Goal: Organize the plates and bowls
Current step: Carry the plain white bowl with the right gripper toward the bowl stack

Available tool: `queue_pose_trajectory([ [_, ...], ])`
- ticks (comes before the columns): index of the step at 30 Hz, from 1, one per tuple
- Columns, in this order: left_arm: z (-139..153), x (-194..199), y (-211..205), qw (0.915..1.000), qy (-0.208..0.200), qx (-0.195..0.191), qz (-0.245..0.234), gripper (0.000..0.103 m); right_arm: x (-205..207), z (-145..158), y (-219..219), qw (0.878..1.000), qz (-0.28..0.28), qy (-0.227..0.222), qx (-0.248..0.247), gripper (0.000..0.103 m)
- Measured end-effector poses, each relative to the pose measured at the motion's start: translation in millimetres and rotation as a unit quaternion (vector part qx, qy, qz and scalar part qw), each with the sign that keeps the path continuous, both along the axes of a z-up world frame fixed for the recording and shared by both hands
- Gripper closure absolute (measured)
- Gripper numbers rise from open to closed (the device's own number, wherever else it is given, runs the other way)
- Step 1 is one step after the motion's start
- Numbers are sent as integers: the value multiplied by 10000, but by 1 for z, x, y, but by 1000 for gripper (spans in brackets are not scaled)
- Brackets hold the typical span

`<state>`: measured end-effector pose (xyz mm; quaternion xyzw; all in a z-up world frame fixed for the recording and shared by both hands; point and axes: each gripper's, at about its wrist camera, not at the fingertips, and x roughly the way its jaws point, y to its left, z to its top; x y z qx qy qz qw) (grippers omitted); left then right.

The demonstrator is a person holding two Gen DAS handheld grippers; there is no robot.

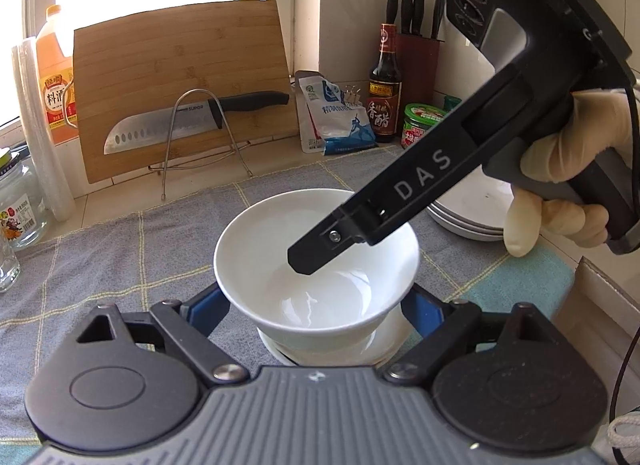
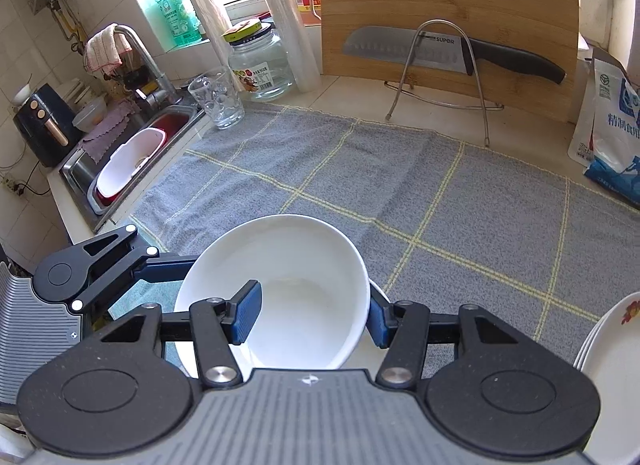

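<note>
Grey checked cloth [image 2: 400,193] covered the kitchen bench, with a bamboo cutting board [image 1: 180,89] and a knife [image 1: 192,121] on a wire stand propped at the back.

A white bowl [image 1: 316,261] sat between the fingers of the left claw [image 1: 316,305], nested in a second white bowl [image 1: 360,349] whose rim showed just under it. The left claw stood partly open, its blue pads [image 1: 208,309] close on either side of the bowl's lower wall; whether they pressed on it could not be told.

The right claw [image 2: 312,315] was clamped on the near rim of the upper bowl, one blue pad [image 2: 246,313] inside the wall and the other outside. From the left wrist view its black finger reached down into the bowl, held by a gloved hand [image 1: 568,173].

A stack of white plates [image 2: 612,365] lay just to the right of the bowls.
</note>
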<state>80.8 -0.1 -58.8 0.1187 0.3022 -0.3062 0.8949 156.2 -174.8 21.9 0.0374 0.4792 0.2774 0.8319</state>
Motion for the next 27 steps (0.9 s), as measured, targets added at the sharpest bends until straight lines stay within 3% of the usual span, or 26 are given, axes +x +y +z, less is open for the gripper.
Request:
queue_pose_trajectory([
  [14, -13, 3, -11, 9998, 164, 115, -87, 12, -6, -15, -5, 9999, -1, 60, -136, 42],
  [27, -14, 1, -3, 9996, 244, -29, -155, 4, -12, -13, 6, 9994, 258, -150, -189, 15],
])
